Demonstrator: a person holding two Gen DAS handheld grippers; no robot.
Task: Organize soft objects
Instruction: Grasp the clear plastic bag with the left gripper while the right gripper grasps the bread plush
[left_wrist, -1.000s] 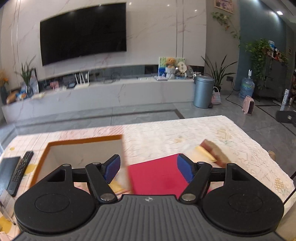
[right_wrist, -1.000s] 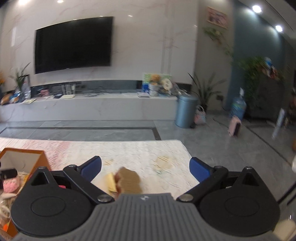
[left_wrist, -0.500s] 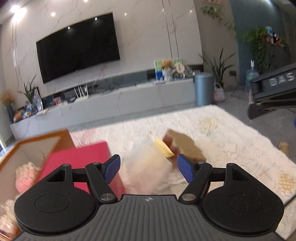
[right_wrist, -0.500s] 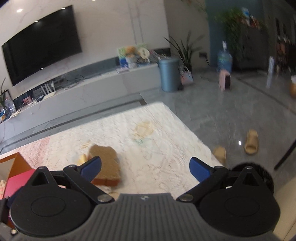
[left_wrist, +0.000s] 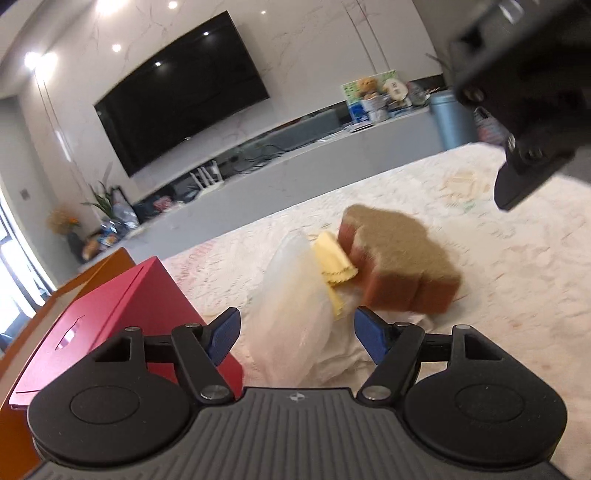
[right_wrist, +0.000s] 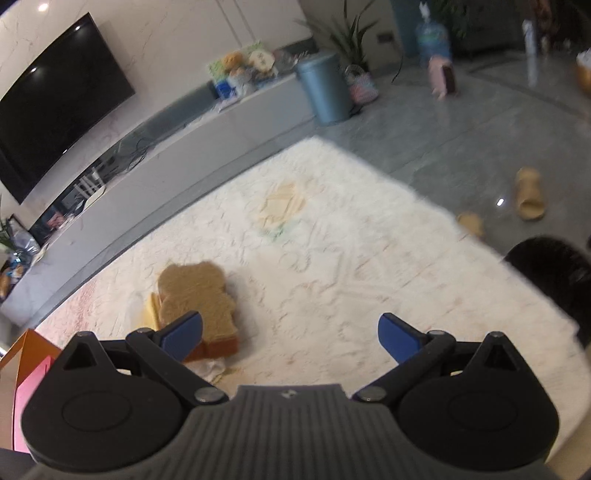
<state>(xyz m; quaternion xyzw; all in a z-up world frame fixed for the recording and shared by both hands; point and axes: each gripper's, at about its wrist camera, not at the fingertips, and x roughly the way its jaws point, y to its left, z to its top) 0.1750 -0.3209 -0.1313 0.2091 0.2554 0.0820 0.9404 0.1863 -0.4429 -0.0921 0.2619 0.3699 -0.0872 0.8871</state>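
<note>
Two grippers hang over the white-covered bench (right_wrist: 332, 258), whose right half lies bare to its edge. Left gripper (left_wrist: 296, 328) has fingers spread around a clear plastic bag (left_wrist: 291, 306), no contact visible. Right gripper (right_wrist: 290, 334), fingers spread, holds nothing. Brown sponge (right_wrist: 199, 295) lies beyond, red box (left_wrist: 110, 325) leftward.

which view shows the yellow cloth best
The left wrist view: the yellow cloth lies unobstructed between the clear plastic bag and the brown sponge. The right wrist view shows only a blurred sliver beside the sponge.
</note>
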